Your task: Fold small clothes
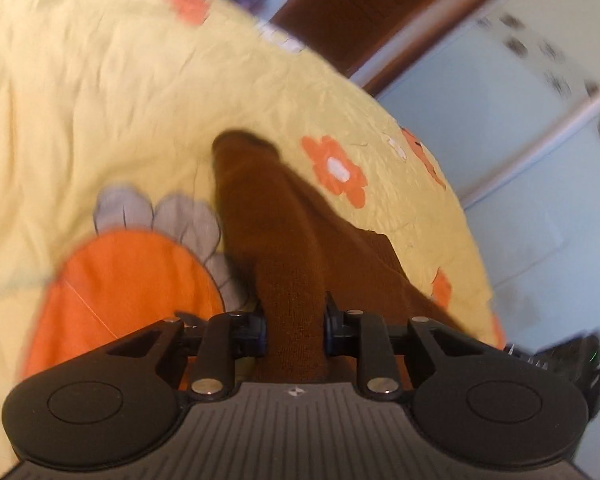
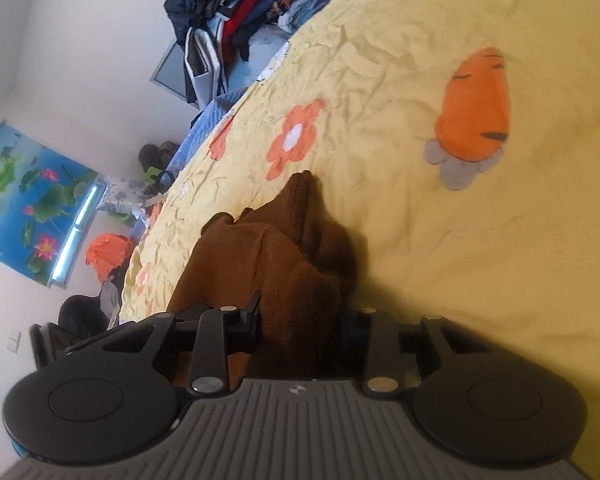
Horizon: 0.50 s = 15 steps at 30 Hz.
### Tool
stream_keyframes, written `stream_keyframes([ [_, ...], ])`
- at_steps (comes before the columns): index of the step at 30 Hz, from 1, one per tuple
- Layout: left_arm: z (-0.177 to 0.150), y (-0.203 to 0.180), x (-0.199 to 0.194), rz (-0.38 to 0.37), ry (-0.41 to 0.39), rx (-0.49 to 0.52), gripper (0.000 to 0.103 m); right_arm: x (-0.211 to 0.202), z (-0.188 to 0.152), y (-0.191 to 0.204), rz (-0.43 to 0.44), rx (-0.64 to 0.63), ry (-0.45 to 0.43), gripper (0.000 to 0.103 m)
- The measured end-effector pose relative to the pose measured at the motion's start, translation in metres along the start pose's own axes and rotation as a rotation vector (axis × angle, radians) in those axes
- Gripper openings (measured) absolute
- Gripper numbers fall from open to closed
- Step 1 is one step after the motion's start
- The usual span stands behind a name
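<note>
Left tongs (image 1: pixel 295 322) pinch brown knit garment (image 1: pixel 268 216) trailing over yellow flowered bedsheet (image 1: pixel 100 92)

Counted one brown knitted garment (image 1: pixel 276 240), one yellow bedspread (image 1: pixel 100 100) and two grippers, left (image 1: pixel 295 320) and right (image 2: pixel 300 320). Found one printed carrot (image 2: pixel 476 108) in the right view, one lotus poster (image 2: pixel 32 196), one clothes heap (image 2: pixel 236 12).
</note>
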<state>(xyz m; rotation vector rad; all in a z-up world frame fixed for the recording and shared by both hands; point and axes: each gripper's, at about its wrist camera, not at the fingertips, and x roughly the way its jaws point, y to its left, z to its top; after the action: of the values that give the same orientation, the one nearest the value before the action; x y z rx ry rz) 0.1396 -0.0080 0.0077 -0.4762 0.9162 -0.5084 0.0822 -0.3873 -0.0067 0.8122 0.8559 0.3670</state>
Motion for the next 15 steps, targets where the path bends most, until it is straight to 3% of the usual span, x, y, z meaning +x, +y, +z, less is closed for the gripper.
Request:
stream_keyframes([
  [5,0.025,-0.005,-0.052,0.082,-0.142,0.131,0.022,0.018,0.001,0.037,0.084,-0.057,0.013,0.035],
  [8,0.04,0.005,-0.056,0.191,-0.131,0.169,0.028,0.044,0.004,0.061,0.117,-0.092,0.032,0.036],
  [10,0.039,0.023,-0.048,0.268,-0.064,0.165,0.035,0.068,0.006,0.067,0.099,-0.087,0.063,0.046],
  [11,0.035,0.034,-0.049,0.306,-0.048,0.109,0.036,0.077,0.004,0.066,0.06,-0.074,0.067,0.059],
  [12,0.027,0.044,-0.058,0.276,-0.062,0.059,0.041,0.082,0.002,0.066,0.023,-0.05,0.072,0.066],
  [13,0.018,0.052,-0.069,0.218,-0.077,0.022,0.052,0.082,-0.001,0.065,0.022,-0.032,0.076,0.068],
  [15,0.0,0.065,-0.083,0.138,-0.065,-0.057,0.071,0.066,-0.01,0.066,0.076,-0.035,0.077,0.094],
])
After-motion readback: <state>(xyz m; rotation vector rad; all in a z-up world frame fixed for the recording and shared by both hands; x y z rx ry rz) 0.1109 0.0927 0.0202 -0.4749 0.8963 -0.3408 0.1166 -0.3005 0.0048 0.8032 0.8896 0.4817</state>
